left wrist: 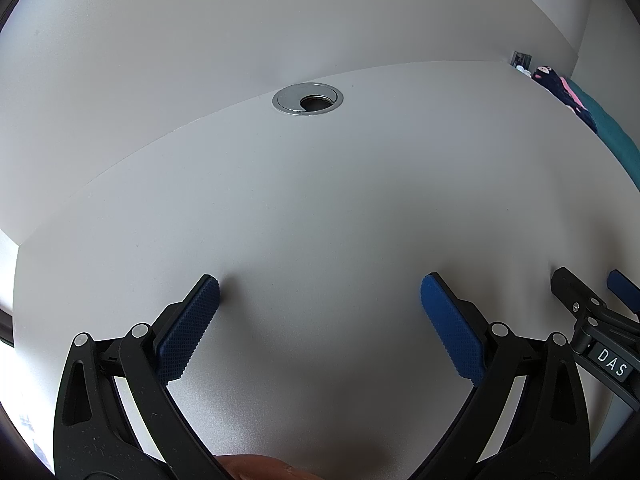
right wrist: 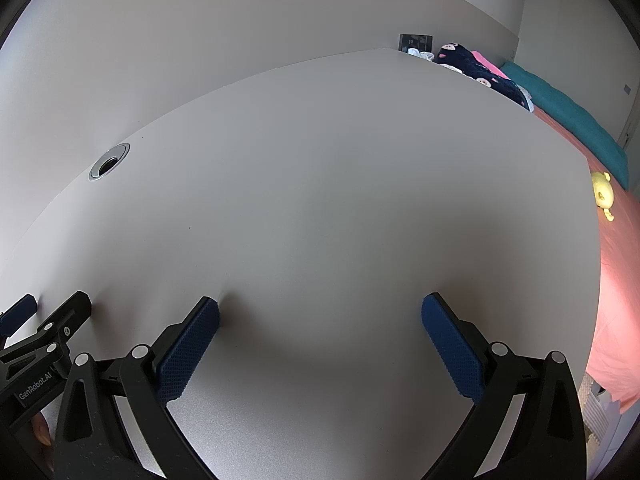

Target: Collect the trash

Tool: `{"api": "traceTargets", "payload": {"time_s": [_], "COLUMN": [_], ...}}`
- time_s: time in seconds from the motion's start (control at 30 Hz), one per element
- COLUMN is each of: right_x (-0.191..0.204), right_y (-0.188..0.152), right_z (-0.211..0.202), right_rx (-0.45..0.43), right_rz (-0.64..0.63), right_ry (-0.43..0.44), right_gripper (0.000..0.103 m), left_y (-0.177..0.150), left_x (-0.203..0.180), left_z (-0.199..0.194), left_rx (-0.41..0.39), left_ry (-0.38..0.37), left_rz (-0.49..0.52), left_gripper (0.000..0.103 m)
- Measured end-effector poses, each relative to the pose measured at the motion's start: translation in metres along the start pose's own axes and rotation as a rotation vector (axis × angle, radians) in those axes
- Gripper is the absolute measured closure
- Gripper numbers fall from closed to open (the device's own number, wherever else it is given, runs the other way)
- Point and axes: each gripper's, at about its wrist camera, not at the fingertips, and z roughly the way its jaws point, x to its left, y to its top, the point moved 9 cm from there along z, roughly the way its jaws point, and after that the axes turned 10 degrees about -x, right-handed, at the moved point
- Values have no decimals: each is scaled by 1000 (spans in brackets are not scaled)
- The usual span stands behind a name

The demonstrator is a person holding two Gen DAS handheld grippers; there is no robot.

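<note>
Both hand-held grippers, the left gripper [left wrist: 320, 300] and the right gripper [right wrist: 320, 320], are held side by side low over the white desk [right wrist: 320, 200] with their blue pads [left wrist: 192, 328] spread wide and nothing gripped between them. No trash can be seen in either view, so the step is judged to be the very start or a search, and the next move calls for a piece of trash to be found first. Only a cable grommet [left wrist: 308, 98] is seen on the desk, and a bed [right wrist: 616, 280] with a yellow toy [right wrist: 604, 194] beyond its right edge.
</note>
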Motion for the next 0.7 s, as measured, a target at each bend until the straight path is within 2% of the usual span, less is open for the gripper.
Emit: {"api": "traceTargets", "payload": {"time_s": [0.7], "right_x": [1], "right_y": [-1], "right_z": [0], "right_rx": [0], "right_rz": [0], "right_ry": [0], "right_gripper": [2], "left_y": [1], "left_x": [-1], "left_z": [1], "left_rx": [0], "left_ry": [1], "left_rz": [-2], "left_gripper": [6]}}
